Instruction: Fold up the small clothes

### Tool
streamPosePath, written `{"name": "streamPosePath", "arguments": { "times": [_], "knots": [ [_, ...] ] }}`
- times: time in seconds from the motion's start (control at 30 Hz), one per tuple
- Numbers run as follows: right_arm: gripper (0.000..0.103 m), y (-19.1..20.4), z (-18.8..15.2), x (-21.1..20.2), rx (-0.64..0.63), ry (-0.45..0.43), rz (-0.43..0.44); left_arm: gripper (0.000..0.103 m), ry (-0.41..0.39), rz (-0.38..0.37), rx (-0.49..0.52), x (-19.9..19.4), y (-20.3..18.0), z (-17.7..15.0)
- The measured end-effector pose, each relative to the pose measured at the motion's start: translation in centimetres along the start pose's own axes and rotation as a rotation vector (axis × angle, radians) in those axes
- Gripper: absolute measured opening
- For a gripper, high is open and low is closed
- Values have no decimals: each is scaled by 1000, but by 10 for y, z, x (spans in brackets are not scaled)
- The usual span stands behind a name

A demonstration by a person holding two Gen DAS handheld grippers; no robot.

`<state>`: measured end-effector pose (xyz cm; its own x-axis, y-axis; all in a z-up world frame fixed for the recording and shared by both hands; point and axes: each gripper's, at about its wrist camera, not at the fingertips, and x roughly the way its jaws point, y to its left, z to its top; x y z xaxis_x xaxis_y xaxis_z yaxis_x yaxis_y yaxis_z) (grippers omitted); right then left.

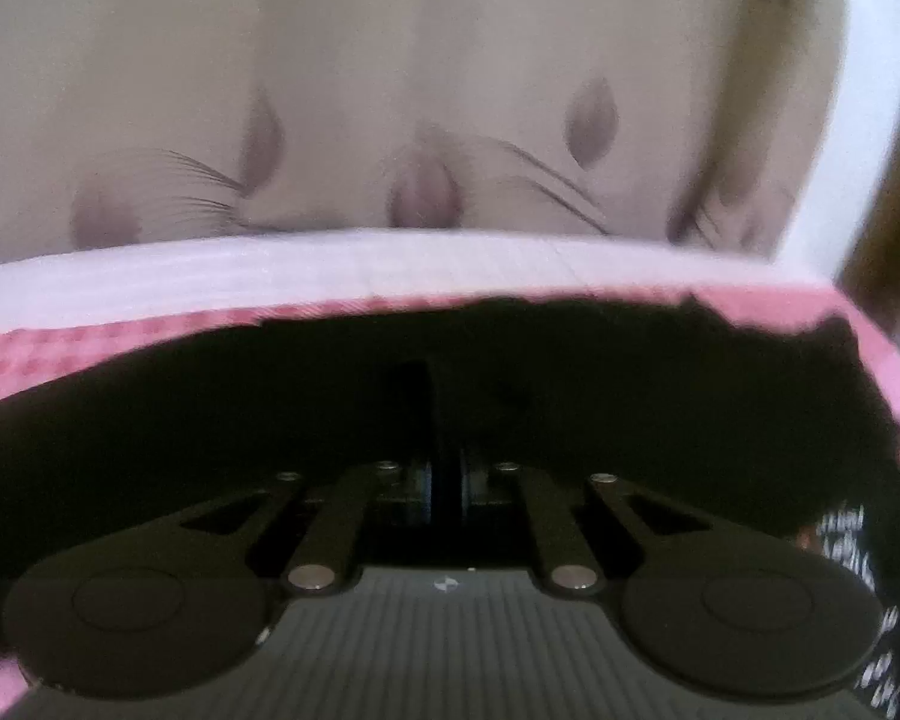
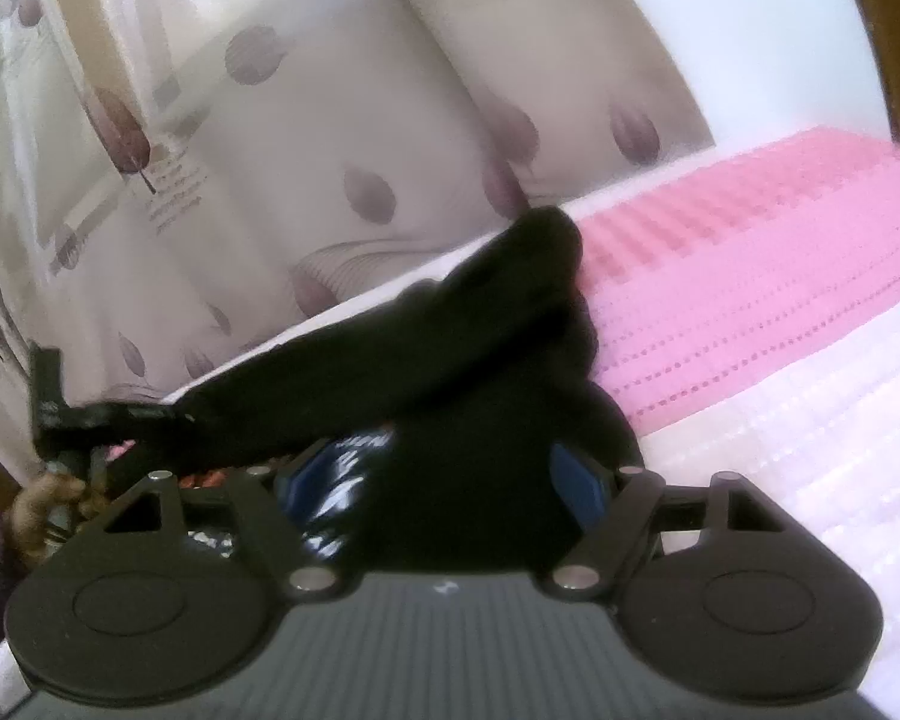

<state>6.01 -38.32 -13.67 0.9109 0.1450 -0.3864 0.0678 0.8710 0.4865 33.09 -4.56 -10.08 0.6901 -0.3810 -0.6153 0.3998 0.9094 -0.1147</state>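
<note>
Left gripper (image 1: 444,420): jaws closed on black garment (image 1: 510,372).
Right gripper (image 2: 450,480): jaws wide, garment bunched between, grip unclear.
Risk: slipping, crooked fold on bed (image 2: 750,276).

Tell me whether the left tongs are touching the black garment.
Touching. The right wrist view shows the left tongs clamped on the taut black garment.

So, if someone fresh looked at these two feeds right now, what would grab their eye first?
The black garment, stretched in a dark band across the middle of the right wrist view, pinched at far left by the left gripper and bunched between the right gripper's wide-set jaws. Behind it, the bright pink bedspread fills the right side, with a leaf-print curtain upper left.
</note>
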Motion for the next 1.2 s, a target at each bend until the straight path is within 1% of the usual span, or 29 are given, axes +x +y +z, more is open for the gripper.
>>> {"name": "streamPosePath", "arguments": {
  "times": [0.07, 0.1, 0.17, 0.23, 0.3, 0.37, 0.43, 0.47, 0.5, 0.53, 0.57, 0.6, 0.63, 0.67, 0.7, 0.73, 0.8, 0.87, 0.97, 1.03, 1.07, 1.1, 1.13, 1.17, 1.2],
  "knots": [
    [78, 3, -1, 0, -20, 0, 8, 12, -50, 58, -19, -16, 1, 1],
    [78, 3, -1, -1, -20, -2, 6, 12, -60, 80, -47, -22, 7, 1],
    [78, 1, -1, -1, -7, -7, 4, 12, -72, 92, -109, -32, 21, -1],
    [78, -2, -1, 0, 10, -5, 7, 11, -67, 120, -113, -33, 28, -3],
    [78, -5, 0, 0, 29, -6, 1, 11, -39, 127, -118, -26, 31, -8],
    [78, -7, 0, 1, 36, -1, 3, 11, -28, 127, -111, -19, 30, -15],
    [78, -7, -1, 1, 38, -2, -5, 12, -49, 118, -96, -19, 27, -20],
    [78, -6, -1, 2, 36, 0, -5, 26, -56, 110, -95, -20, 27, -20],
    [78, -6, -2, 2, 33, 0, -7, 53, -56, 95, -91, -21, 27, -20],
    [78, -5, -2, 1, 32, -2, -10, 67, -60, 79, -89, -23, 27, -21],
    [78, -5, -2, 1, 31, -3, -12, 86, -80, 65, -89, -27, 27, -22],
    [78, -5, -2, 2, 31, -1, -10, 91, -118, 83, -92, -36, 27, -22],
    [78, -6, -2, 1, 31, -1, -10, 92, -170, 107, -92, -47, 27, -23],
    [78, -6, -2, 1, 31, -3, -12, 98, -220, 121, -89, -61, 27, -24],
    [78, -6, -2, 1, 32, -6, -14, 103, -249, 134, -94, -73, 28, -25],
    [80, -6, -2, 0, 34, -8, -14, 103, -271, 159, -112, -85, 33, -26],
    [83, -5, -2, 0, 35, -16, -19, 103, -311, 210, -176, -113, 48, -33],
    [84, -5, -3, 0, 32, -18, -23, 103, -314, 245, -270, -137, 70, -45],
    [84, -4, -3, 1, 23, -11, -28, 100, -291, 294, -435, -168, 119, -70],
    [84, -3, -3, 2, 15, -9, -37, 99, -285, 311, -549, -190, 160, -87],
    [84, -2, -3, 2, 10, -9, -39, 98, -285, 331, -624, -204, 185, -98],
    [84, -1, -3, 2, 3, -9, -42, 98, -293, 338, -688, -216, 206, -106],
    [84, 1, -3, 2, -4, -9, -46, 98, -307, 329, -759, -230, 229, -115],
    [84, 2, -4, 2, -10, -8, -51, 99, -318, 310, -832, -243, 255, -125],
    [84, 3, -4, 3, -17, -7, -57, 99, -309, 286, -891, -252, 277, -130]
  ]
}}
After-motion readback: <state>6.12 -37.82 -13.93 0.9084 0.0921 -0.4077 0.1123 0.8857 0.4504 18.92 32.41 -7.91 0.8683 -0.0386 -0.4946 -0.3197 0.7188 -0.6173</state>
